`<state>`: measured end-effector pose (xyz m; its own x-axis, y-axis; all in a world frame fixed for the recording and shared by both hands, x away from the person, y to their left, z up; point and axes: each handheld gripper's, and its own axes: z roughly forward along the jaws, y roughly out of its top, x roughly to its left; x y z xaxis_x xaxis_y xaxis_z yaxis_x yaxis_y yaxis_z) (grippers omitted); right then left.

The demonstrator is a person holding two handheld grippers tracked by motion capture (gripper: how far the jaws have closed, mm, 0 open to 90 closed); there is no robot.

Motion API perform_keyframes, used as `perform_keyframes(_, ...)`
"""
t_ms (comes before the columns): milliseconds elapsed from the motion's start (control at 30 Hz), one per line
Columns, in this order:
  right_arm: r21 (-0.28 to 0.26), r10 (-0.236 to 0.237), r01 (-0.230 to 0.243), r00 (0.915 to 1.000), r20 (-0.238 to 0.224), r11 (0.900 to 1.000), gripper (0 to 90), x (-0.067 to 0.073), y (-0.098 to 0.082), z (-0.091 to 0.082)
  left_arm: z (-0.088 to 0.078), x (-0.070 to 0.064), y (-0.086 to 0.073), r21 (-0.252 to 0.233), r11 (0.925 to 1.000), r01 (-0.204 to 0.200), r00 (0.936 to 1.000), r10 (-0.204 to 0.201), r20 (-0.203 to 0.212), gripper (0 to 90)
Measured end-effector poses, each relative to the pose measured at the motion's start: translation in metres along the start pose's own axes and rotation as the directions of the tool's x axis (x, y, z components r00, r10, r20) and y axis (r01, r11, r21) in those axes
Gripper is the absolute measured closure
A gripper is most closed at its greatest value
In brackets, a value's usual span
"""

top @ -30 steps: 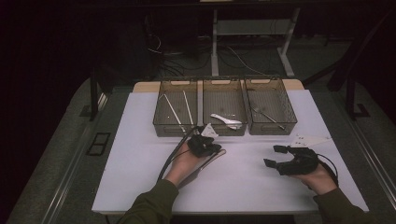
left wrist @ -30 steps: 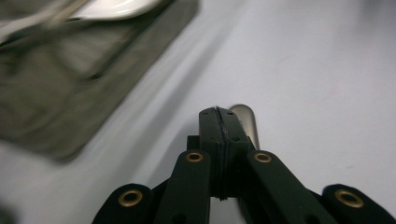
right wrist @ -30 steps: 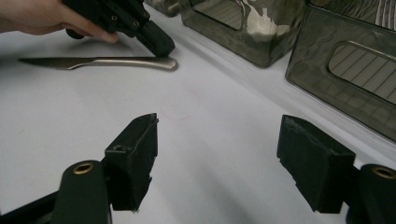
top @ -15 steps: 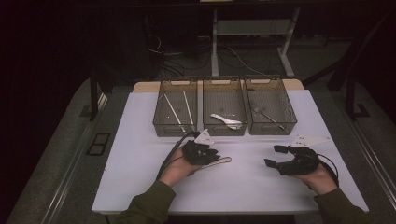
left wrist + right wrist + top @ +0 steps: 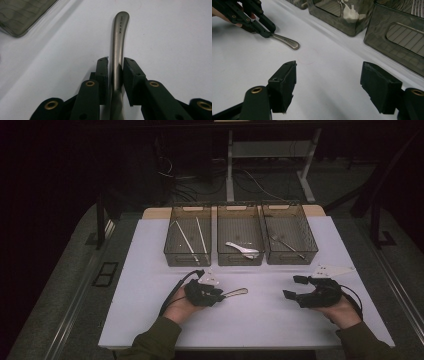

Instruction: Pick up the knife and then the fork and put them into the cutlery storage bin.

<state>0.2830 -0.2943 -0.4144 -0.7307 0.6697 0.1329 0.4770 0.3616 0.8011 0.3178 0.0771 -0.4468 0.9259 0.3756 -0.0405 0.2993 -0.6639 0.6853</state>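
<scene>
1. Fingers (image 5: 102, 75) of the left gripper (image 5: 115, 65) stand close on either side of a metal handle (image 5: 119, 37); the jaws have just been closing a little, and the right-hand pad touches the metal, while a thin dark slit shows at the other, so a firm pinch cannot be told.
2. Right gripper (image 5: 328, 85) jaws stand wide apart with nothing between them, hovering over bare cloth.
3. Stamped lettering near the handle's rounded tip is readable in the left gripper view; the high view gives the handle (image 5: 237, 293) as a small pale sliver poking out of the left gripper (image 5: 218, 295) toward the right gripper (image 5: 291, 287).
4. From the right gripper view the handle (image 5: 287, 41) lies low on the cloth, its tip free, with the left gripper (image 5: 267, 32) at its far end.
5. Three bins (image 5: 240, 261) sit in a row beyond the handle, seen whole from above: sticks in the left one, a white spoon (image 5: 242, 249) in the middle, a fork (image 5: 286, 245) in the right.
6. White cloth (image 5: 150, 270) covers the table; the room around is dark, with desk legs and cables behind the bins.
</scene>
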Motion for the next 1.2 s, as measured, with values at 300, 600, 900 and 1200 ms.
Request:
perform_keyframes(300,-0.007,-0.025,0.024,0.9981,-0.056,1.000,24.4,0.004,0.004,0.000,0.001,-0.004,0.004,0.005,0.9999,-0.014,0.9999,0.014,0.009,78.7)
perform_keyframes(600,0.019,-0.149,0.154,0.9737,-0.172,0.988,23.9,0.021,0.020,0.011,-0.002,-0.013,0.015,0.010,0.9950,-0.100,0.9914,0.099,0.086,78.7)
perform_keyframes(900,0.115,-0.313,0.364,0.8955,-0.316,0.924,34.8,0.055,0.052,0.056,-0.006,-0.031,0.029,-0.040,0.9877,-0.151,0.9760,0.156,0.153,78.7)
perform_keyframes(1200,0.199,-0.416,0.546,0.7869,-0.456,0.814,56.8,0.085,0.059,0.095,-0.013,-0.043,0.039,-0.061,0.9752,-0.213,0.9573,0.220,0.187,78.7)
